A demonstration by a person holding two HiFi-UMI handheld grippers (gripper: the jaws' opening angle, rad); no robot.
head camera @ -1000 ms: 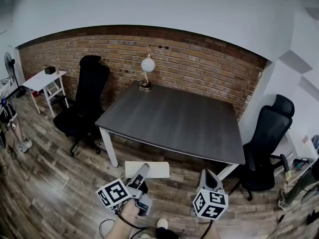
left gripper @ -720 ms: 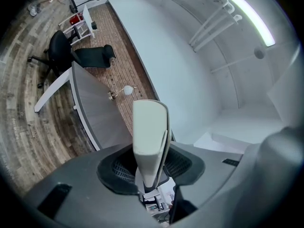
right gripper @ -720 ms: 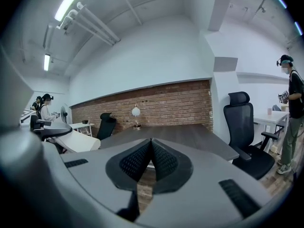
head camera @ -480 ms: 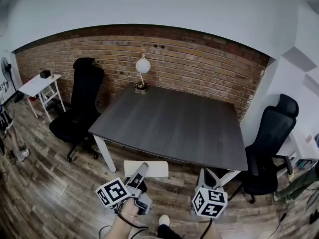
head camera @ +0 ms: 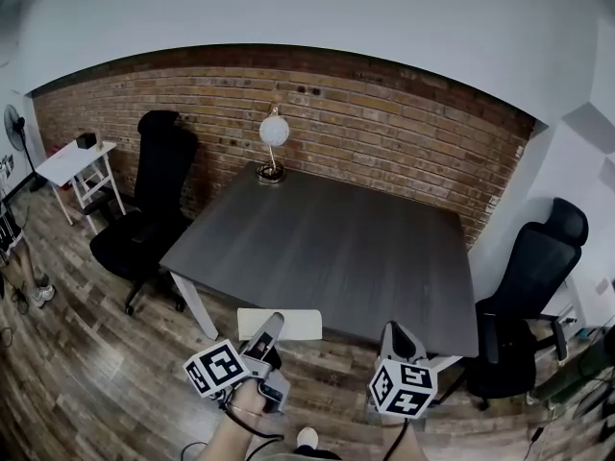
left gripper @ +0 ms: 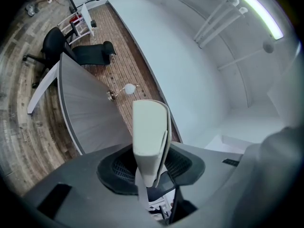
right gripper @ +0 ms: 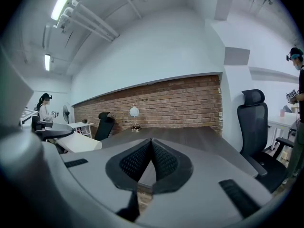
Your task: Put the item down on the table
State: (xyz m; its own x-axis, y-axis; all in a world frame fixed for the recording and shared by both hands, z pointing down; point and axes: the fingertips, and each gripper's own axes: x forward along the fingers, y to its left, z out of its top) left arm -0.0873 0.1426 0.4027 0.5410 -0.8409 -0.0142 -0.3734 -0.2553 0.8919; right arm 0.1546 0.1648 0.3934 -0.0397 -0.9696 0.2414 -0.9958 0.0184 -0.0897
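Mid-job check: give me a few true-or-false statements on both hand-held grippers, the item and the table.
1. The left hand-held gripper grips the cream item. True.
2. The right hand-held gripper holds something as well. False: its jaws are together with nothing between them.
3. The cream item lies on the table. False: it is held in the left hand-held gripper, not resting on the tabletop.
4. A lamp stands at the table's far corner. True.

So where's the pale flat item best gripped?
By its near edge, jaws across the two broad faces, coming from the person's side, as the left gripper does: the pale flat item is slim, lies level and juts forward.
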